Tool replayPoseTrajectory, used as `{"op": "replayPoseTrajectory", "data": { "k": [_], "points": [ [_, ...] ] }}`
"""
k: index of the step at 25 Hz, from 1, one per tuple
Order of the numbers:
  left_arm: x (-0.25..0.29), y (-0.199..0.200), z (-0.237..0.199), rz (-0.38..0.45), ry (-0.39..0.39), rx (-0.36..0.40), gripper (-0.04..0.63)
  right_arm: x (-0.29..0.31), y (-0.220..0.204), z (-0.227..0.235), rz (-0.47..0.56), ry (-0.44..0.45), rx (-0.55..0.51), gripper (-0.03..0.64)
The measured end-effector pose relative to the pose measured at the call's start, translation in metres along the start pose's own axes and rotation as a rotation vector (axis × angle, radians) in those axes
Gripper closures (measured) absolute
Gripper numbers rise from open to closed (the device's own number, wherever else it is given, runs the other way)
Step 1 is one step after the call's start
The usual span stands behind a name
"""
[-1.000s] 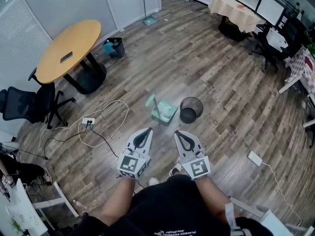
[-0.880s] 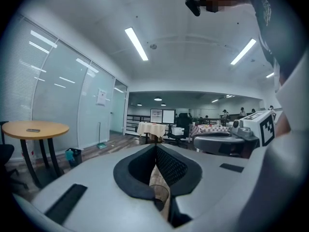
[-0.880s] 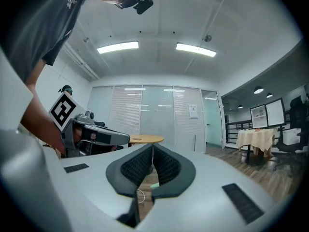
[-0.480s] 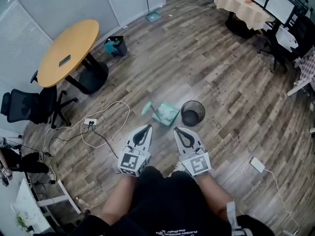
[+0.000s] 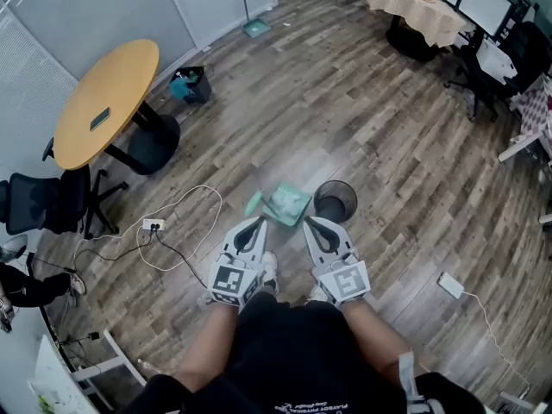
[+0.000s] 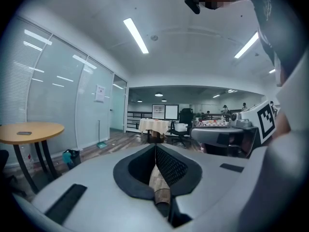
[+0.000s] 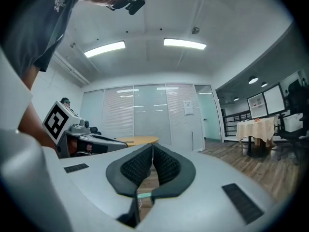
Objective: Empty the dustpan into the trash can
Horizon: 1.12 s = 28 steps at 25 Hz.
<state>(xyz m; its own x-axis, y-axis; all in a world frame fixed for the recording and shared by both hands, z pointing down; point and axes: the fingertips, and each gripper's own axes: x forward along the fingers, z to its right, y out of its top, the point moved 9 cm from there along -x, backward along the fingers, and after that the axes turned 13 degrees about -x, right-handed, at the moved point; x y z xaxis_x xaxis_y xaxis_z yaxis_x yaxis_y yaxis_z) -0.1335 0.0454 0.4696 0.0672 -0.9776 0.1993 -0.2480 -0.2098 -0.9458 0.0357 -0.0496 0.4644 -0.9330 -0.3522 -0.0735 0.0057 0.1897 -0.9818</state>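
A light green dustpan (image 5: 285, 204) lies on the wooden floor, with its handle (image 5: 254, 203) sticking out to the left. Right beside it on the right stands a black mesh trash can (image 5: 335, 201). My left gripper (image 5: 256, 223) is shut and empty, its tip just short of the dustpan's handle. My right gripper (image 5: 309, 225) is also shut and empty, its tip near the gap between dustpan and trash can. In the left gripper view (image 6: 155, 148) and the right gripper view (image 7: 152, 148) the pads meet with nothing between them; a sliver of green shows low between the right jaws.
A white cable and power strip (image 5: 153, 225) lie on the floor at the left. A round wooden table (image 5: 103, 100) and a black chair (image 5: 39, 202) stand further left. A white adapter (image 5: 449, 285) lies at the right. A small bin (image 5: 189, 84) and desks (image 5: 414, 11) are far off.
The person has walked forward: the dustpan and trash can have come closer, and both gripper tips now nearly reach them. Both grippers stayed shut.
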Motion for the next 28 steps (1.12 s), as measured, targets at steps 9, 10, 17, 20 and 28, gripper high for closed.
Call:
{"op": "replayPoseTrajectory", "data": {
  "k": [9, 10, 17, 20, 28],
  "points": [
    [0.039, 0.012, -0.058, -0.047, -0.096, -0.014, 0.574, 0.055, -0.014, 0.005, -0.100, -0.055, -0.031, 0.592],
    [0.044, 0.012, -0.065, -0.055, -0.106, -0.014, 0.574, 0.061, -0.017, 0.005, -0.109, -0.062, -0.037, 0.592],
    [0.077, 0.010, -0.117, -0.113, -0.198, -0.026, 0.574, 0.106, -0.033, 0.008, -0.186, -0.131, -0.054, 0.592],
    [0.087, 0.008, -0.126, -0.142, -0.217, -0.015, 0.574, 0.111, -0.037, 0.012, -0.191, -0.166, -0.047, 0.592],
    [0.113, -0.013, -0.144, -0.218, -0.169, -0.039, 0.574, 0.131, -0.045, 0.027, -0.180, -0.127, -0.047, 0.592]
  ]
}}
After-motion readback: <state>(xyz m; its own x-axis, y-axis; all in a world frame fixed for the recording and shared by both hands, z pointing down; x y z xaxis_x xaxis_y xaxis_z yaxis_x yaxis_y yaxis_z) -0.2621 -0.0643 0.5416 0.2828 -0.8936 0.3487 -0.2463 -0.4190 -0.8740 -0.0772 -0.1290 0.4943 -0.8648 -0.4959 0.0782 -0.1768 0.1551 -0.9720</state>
